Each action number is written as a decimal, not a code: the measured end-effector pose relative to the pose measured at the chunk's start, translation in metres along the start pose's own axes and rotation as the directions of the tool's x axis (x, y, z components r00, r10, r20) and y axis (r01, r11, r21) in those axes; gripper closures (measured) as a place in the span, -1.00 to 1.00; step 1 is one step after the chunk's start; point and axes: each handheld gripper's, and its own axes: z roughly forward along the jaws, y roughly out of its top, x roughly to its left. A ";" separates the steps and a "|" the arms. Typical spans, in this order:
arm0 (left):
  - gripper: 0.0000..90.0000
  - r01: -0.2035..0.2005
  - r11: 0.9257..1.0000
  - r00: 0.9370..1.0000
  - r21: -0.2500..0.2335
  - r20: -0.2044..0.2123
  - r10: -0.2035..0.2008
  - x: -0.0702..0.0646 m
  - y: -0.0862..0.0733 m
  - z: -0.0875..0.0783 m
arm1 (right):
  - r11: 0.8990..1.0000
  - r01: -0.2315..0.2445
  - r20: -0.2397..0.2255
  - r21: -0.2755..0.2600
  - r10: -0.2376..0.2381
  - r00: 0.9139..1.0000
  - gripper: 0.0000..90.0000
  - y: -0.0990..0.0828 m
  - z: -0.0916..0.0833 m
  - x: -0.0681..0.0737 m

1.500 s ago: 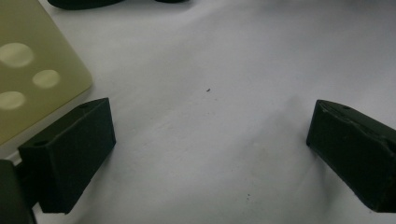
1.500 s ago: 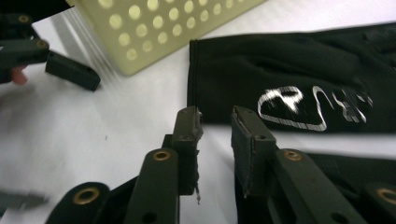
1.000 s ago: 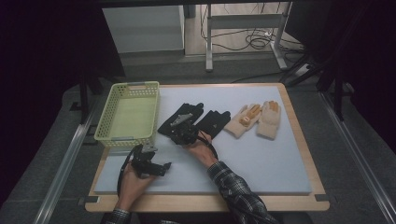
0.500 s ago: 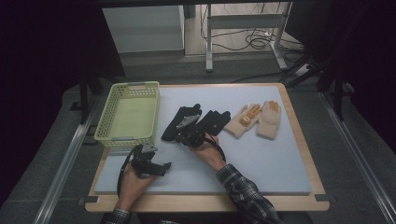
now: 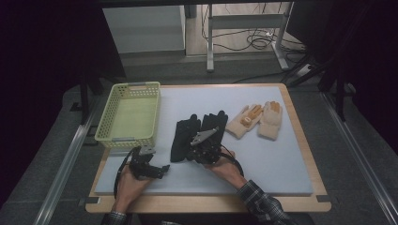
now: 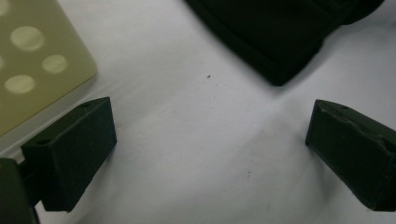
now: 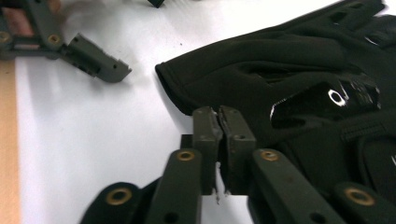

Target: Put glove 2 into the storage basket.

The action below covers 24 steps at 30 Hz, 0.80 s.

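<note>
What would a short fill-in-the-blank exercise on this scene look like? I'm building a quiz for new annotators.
1. The yellow-green basket has ____ inside it.
2. The jaws of the left hand-held gripper stand ____, over bare mat.
3. The jaws of the right hand-held gripper are pressed ____ at the cuff edge of the black gloves.
4. The cream gloves lie to the ____ of the black pair in the high view.

Missing words: nothing; open; together; right
</note>
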 end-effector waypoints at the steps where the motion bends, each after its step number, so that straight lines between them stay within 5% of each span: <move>1: -0.96 -0.005 1.000 1.000 0.005 -0.002 0.005 0.000 0.000 0.000 | 1.000 -0.020 -0.012 -0.015 0.020 1.000 0.58 -0.001 -0.005 -0.001; 4: -0.97 -0.012 1.000 1.000 0.009 0.001 0.012 0.000 0.000 0.000 | 0.998 -0.045 0.006 -0.048 0.046 0.999 0.55 -0.004 -0.022 -0.008; 7: -0.98 -0.013 1.000 1.000 0.010 0.001 0.013 0.000 0.000 0.000 | 0.997 -0.078 0.017 -0.022 0.079 0.997 0.62 -0.011 -0.032 -0.019; 11: -0.98 -0.010 1.000 1.000 0.010 0.002 0.010 -0.001 0.000 0.001 | 0.996 -0.087 0.032 0.011 0.087 0.996 0.64 -0.029 -0.027 -0.026; 15: -0.98 -0.010 1.000 1.000 0.011 0.001 0.010 -0.001 0.000 0.000 | 0.997 -0.072 0.099 0.007 0.071 0.993 0.64 -0.036 -0.022 -0.035; 24: -0.98 -0.009 1.000 1.000 0.009 0.001 0.009 -0.001 0.000 0.001 | 0.996 -0.092 0.183 -0.015 0.094 0.979 0.66 -0.028 -0.015 -0.082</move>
